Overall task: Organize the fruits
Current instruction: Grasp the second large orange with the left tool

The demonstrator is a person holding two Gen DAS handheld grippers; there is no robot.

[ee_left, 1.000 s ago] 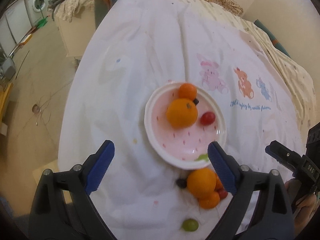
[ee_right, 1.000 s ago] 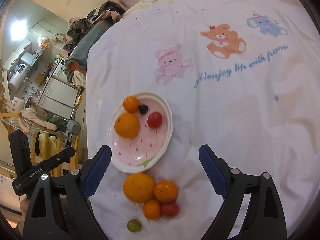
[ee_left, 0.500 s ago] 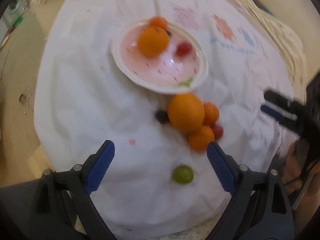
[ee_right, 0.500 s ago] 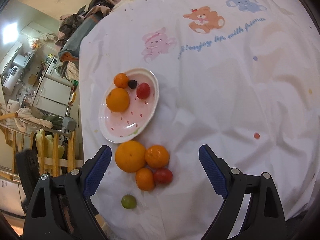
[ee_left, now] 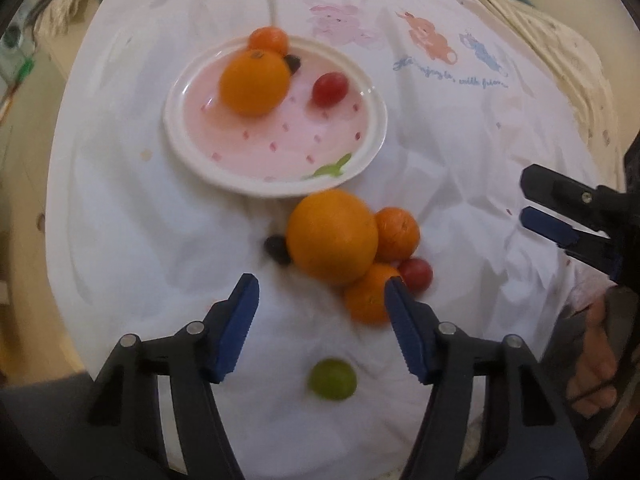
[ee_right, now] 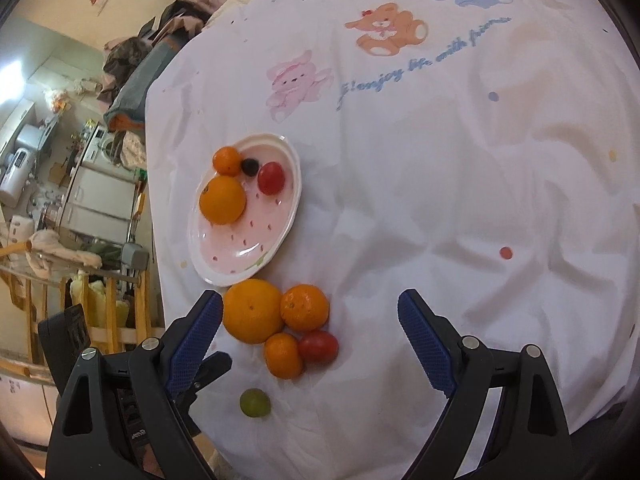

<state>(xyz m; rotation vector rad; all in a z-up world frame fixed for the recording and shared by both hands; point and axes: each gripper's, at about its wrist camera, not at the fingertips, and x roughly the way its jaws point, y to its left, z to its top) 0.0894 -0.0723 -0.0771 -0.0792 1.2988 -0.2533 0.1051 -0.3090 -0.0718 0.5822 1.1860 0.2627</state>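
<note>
A pink-and-white plate [ee_left: 200, 160] [ee_right: 288, 208] holds a large orange [ee_left: 254, 82], a small mandarin [ee_left: 268, 39], a dark grape [ee_left: 294, 63] and a red tomato [ee_left: 329, 89]. On the cloth in front of the plate lie a big orange [ee_left: 332, 236] [ee_right: 252, 310], two mandarins [ee_left: 398, 234] [ee_left: 370, 298], a red tomato [ee_left: 416, 274], a dark grape [ee_left: 276, 248] and a green grape [ee_left: 332, 378] [ee_right: 255, 401]. My left gripper [ee_left: 322, 294] is open above the cloth, just short of the loose pile. My right gripper [ee_right: 310, 316] is open and empty over the same pile.
A white tablecloth [ee_right: 440, 160] with cartoon animals and blue lettering covers the table. The table's left edge drops to a cluttered room with cabinets [ee_right: 96, 200] and a wooden rack [ee_right: 100, 320]. The right gripper shows at the right edge of the left wrist view [ee_left: 572, 220].
Both grippers have moved toward the loose fruit pile, which now looks larger and nearer. The left gripper's jaws stand narrower than before. No fruit has moved.
</note>
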